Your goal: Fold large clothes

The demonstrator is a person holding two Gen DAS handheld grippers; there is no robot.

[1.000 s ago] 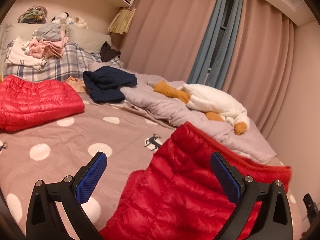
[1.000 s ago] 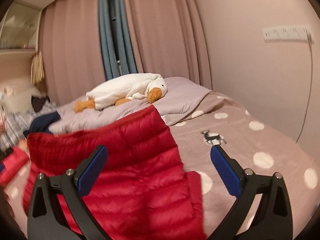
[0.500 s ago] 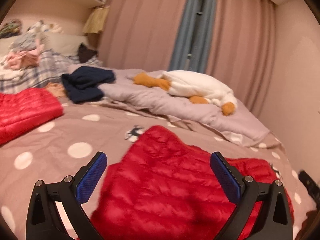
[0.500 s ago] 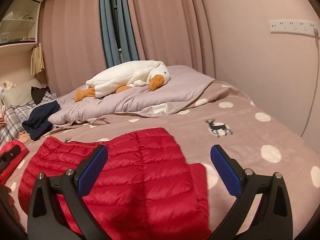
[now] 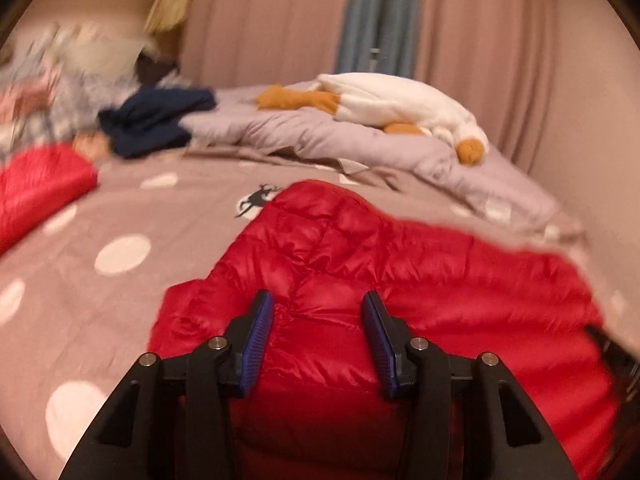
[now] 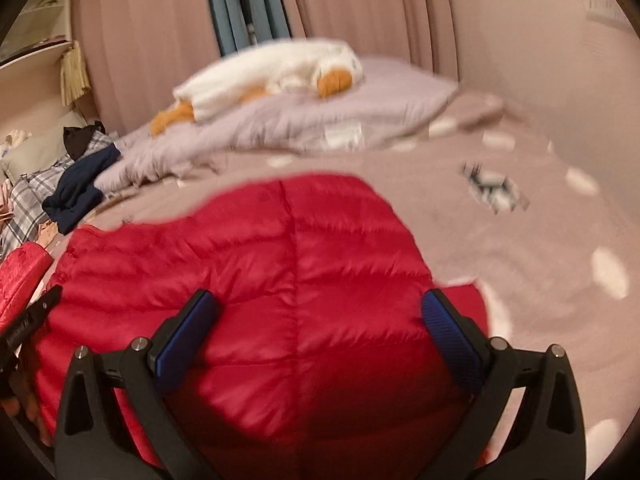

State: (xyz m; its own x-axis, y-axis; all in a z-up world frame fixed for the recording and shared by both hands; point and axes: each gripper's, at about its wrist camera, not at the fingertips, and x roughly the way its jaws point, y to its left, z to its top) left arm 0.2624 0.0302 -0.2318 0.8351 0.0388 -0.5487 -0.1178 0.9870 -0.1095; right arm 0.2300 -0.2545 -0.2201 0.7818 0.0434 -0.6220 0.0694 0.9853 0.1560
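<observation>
The red down jacket (image 5: 400,280) fills the lower middle of the left wrist view, spread puffy on the dotted bedspread (image 5: 120,248), and the left gripper (image 5: 318,320) sits right down on it, blue pads narrowed with a bulge of quilted red fabric between them; whether the pads actually pinch that fabric is hard to tell through the blur. In the right wrist view the same jacket (image 6: 300,280) bulges across the lower centre, its stitched seam running down the middle, and the right gripper (image 6: 320,320) hangs over it with its pads spread wide, one pad over each flank of the bulge, gripping nothing. At the lower left edge of that view a black tool part, probably the other gripper, pokes in over the jacket's edge. Further out, a second red quilted garment (image 5: 36,188) lies at the left edge of the left view, apart from the jacket. Behind it, upper left, a navy garment (image 5: 156,120) is heaped near plaid bedding (image 6: 28,196), blurred. A lilac duvet (image 5: 360,140) runs across the far side of the bed, and on top of it lies a white plush goose (image 5: 400,104) with orange beak and feet. Pinkish curtains (image 5: 260,20) with a blue strip hang across the top.
</observation>
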